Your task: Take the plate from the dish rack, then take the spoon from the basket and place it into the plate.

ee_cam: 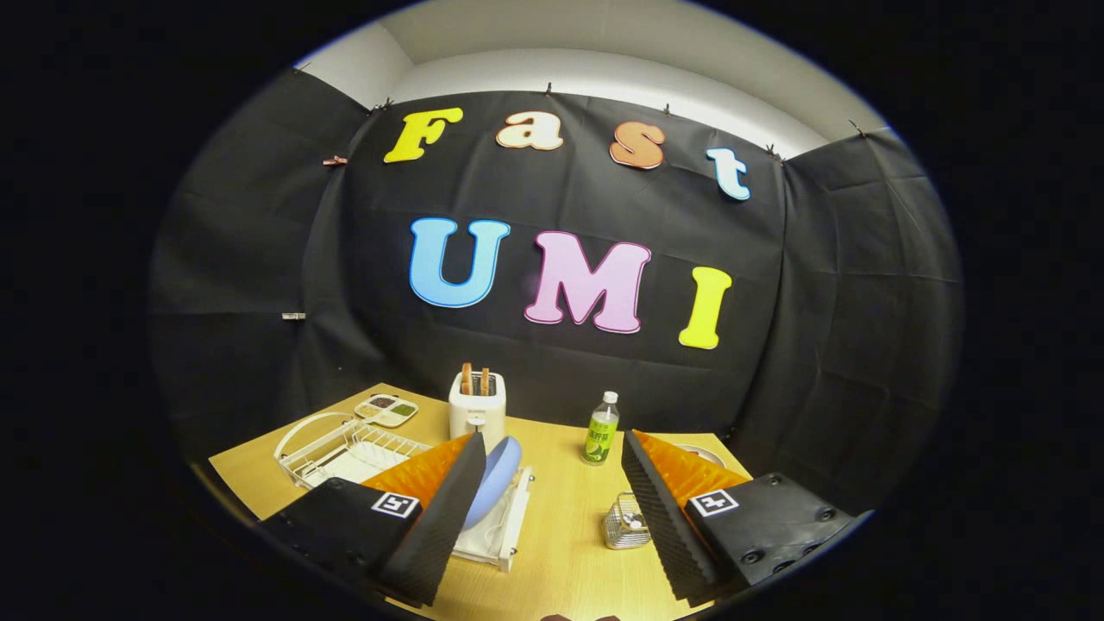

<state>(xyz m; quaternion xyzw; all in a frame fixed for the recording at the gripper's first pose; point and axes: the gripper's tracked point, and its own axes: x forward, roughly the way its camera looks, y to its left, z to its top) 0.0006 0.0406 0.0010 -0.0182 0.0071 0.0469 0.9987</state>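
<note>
The gripper [548,517] is held wide above the counter [561,561], nothing between its fingers. A toaster [477,407], bottle [601,429] and wire rack [345,448] are seen beyond. The blue plate [493,479] stands on edge in the dish rack [509,526], behind the left finger; the basket [626,522] sits by the right.

matt wood table [569,552]; white wire rack [345,448]; glossy blue plate [496,479]; ribbed black tool [552,509] pads [444,517].

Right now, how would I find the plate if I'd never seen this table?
Start at the wooden table and find the white toaster at the back. Just in front of it a white dish rack holds the plate, beside the left finger of the open hand-held gripper. It is the only pale blue thing, standing on edge.
</note>
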